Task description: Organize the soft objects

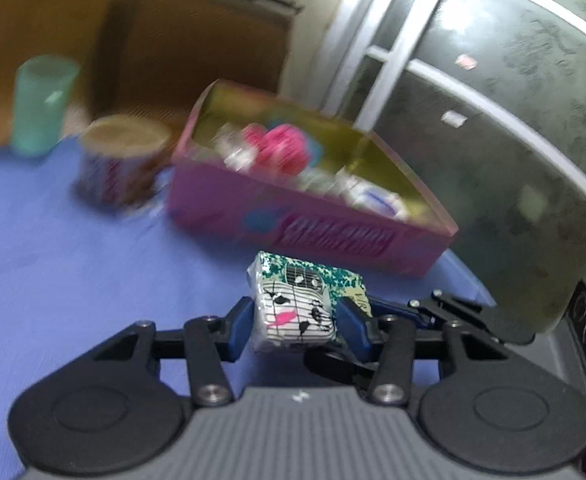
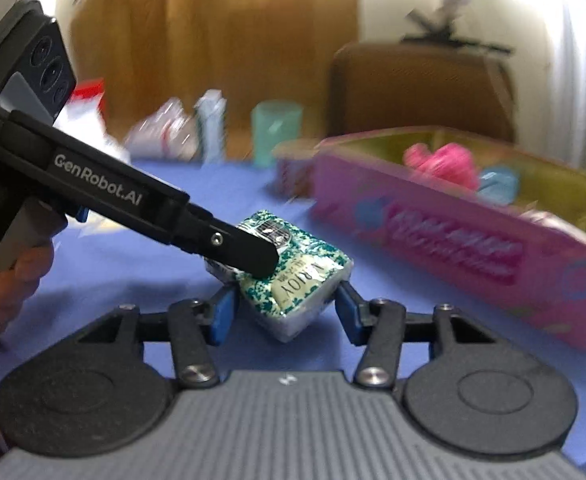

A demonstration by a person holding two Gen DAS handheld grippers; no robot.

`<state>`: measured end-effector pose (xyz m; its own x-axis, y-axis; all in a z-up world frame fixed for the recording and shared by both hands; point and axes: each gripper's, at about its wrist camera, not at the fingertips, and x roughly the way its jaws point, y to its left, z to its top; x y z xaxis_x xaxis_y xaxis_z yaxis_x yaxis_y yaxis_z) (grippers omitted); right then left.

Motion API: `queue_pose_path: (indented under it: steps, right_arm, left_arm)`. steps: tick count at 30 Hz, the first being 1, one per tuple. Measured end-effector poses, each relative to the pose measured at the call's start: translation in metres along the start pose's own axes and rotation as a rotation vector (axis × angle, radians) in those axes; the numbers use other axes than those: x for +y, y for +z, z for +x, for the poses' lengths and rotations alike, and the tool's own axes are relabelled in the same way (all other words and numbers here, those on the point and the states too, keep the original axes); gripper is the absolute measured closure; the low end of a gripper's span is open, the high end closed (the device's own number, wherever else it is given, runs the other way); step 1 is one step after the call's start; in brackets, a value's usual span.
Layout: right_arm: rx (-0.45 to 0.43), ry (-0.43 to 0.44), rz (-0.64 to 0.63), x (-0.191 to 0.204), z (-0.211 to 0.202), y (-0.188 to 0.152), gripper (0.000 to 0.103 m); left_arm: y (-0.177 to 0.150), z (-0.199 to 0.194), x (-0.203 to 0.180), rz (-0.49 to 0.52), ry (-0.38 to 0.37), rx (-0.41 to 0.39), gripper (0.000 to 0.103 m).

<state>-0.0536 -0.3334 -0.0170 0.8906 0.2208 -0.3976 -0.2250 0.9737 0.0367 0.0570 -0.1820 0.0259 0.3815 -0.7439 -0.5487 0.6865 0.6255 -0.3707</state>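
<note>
Left wrist view: left hand-held gripper [image 1: 299,322] clenched on tissue pack [image 1: 305,304] above blue worktop [image 1: 73,240] | right hand-held gripper [image 2: 283,308] released, straddling pack | risk: soft pack slips short of pink box [image 1: 293,232]

Two handheld grippers share one build: the left gripper [image 1: 297,320] and right gripper [image 2: 283,310] have ribbed grey bodies, black linkage arms with silver screws, and blue-padded fingers [image 2: 221,312]. White "GenRobot.AI" lettering marks one black arm.

Left tool [image 1: 297,320] clamps patterned soft packet [image 1: 299,308] above blue tablecloth [image 1: 73,260]; pink box [image 1: 293,216] beyond.
</note>
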Motion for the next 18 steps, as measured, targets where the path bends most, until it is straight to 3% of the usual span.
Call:
queue_pose_path:
  steps: [5,8,9,11,13,15,18]
  right_arm:
    - [-0.125,-0.122,0.056,-0.037,-0.019,0.019,0.047]
    - [-0.165,-0.198,0.081,-0.061,-0.020,0.033,0.045]
    - [-0.172,-0.230,0.086,-0.070,-0.016,0.038,0.044]
    - [-0.127,-0.323,0.075,-0.086,-0.001,0.042,0.026]
    - [-0.115,-0.385,0.105,-0.097,-0.001,0.039,0.026]
    - [-0.150,-0.357,0.162,-0.101,-0.013,0.030,0.026]
    - [-0.180,-0.366,0.225,-0.100,-0.030,0.017,0.026]
  left_arm:
    - [0.050,0.032,-0.041,0.108,-0.033,-0.048,0.056]
    - [0.074,0.060,-0.062,0.155,-0.022,-0.055,0.040]
    - [0.078,0.070,-0.065,0.172,0.012,-0.057,0.039]
    - [0.080,0.082,-0.067,0.182,0.107,-0.063,0.039]
    - [0.076,0.080,-0.059,0.133,0.133,-0.064,0.039]
    - [0.068,0.072,-0.049,0.094,0.147,-0.068,0.036]
    - [0.059,0.055,-0.047,0.112,0.248,-0.096,0.032]
